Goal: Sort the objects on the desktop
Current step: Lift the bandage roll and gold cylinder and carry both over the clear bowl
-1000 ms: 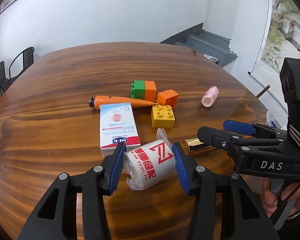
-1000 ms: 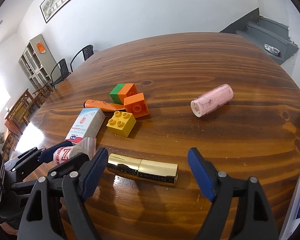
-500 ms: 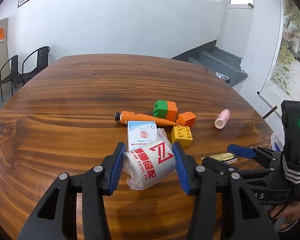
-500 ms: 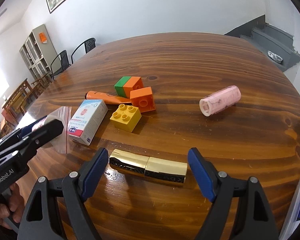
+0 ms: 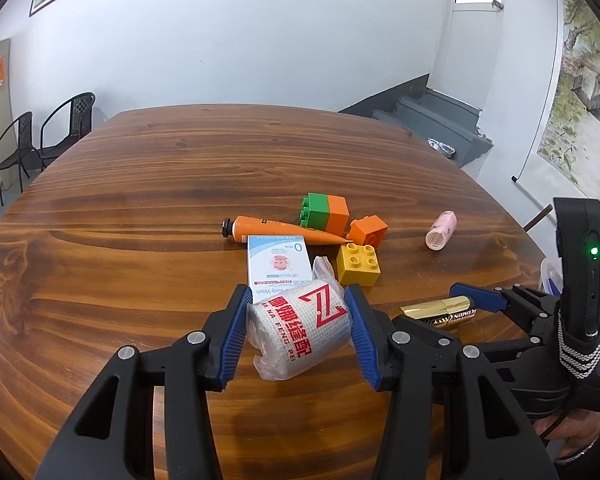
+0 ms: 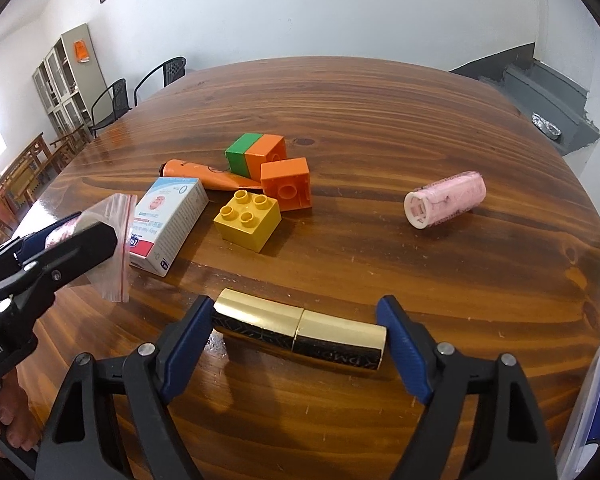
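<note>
1. Surface (image 6: 380,120): varnished wood, glossy, finely scratched.
2. Gold tube (image 6: 300,334): mirror-bright metallic finish.
3. Yellow brick (image 6: 247,220): smooth moulded plastic.
4. Bandage roll (image 5: 298,326): woven gauze in clear plastic film.
5. Box (image 6: 168,222): printed card.
6. Fingers (image 6: 404,356): ribbed blue pads, matt black plastic.

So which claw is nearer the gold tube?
Right. The right claw straddles the gold tube, one finger at each end. The left claw sits off to its left, shut on the wrapped roll.
</note>
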The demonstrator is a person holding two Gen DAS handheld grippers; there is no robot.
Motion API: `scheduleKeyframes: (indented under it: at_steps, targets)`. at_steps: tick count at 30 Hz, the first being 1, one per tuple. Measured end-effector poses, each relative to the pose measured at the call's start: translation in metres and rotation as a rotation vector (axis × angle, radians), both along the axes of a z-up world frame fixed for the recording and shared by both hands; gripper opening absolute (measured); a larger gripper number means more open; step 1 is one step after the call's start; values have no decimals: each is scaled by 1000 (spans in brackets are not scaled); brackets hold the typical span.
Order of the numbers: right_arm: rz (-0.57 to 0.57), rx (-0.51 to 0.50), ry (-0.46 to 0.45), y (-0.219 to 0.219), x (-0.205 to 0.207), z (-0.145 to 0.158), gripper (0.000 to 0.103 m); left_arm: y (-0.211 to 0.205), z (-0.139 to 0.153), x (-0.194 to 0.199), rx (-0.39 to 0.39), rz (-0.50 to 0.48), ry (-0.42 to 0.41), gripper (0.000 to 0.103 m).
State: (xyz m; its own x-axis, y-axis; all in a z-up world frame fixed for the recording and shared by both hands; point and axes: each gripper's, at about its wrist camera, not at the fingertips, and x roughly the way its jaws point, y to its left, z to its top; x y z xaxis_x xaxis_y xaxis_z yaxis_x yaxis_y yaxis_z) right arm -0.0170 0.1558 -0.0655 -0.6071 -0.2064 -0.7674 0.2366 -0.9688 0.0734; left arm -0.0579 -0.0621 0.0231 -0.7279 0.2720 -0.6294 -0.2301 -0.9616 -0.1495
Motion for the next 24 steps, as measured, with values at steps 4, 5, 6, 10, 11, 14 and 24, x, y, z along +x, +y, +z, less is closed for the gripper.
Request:
scheduleKeyframes:
  at_steps: [4,5,6,10,11,14,24]
  targets:
    - [-21,25,51,2,7,6,85,4,-2,0,-13,-8,0,51]
    - [-28,26,59,3,7,8,85,5,-2,0,-17,-10,0,51]
    - [-33,19,64,7,8,9,85,7,-3,1,-21,-13,-1,51]
    - [-68,-12,92,20,16,16,85,10,-3,1,-30,-16,3,51]
    - [-76,-18,101,23,18,18,85,10,-3,1,-31,-16,3,51]
    - [-108,-47,133,32,28,23,85,13,-4,2,-35,-13,3,51]
    - [-204,-99,184,58,56,34,85,36,-8,12,-44,-55,-5,51]
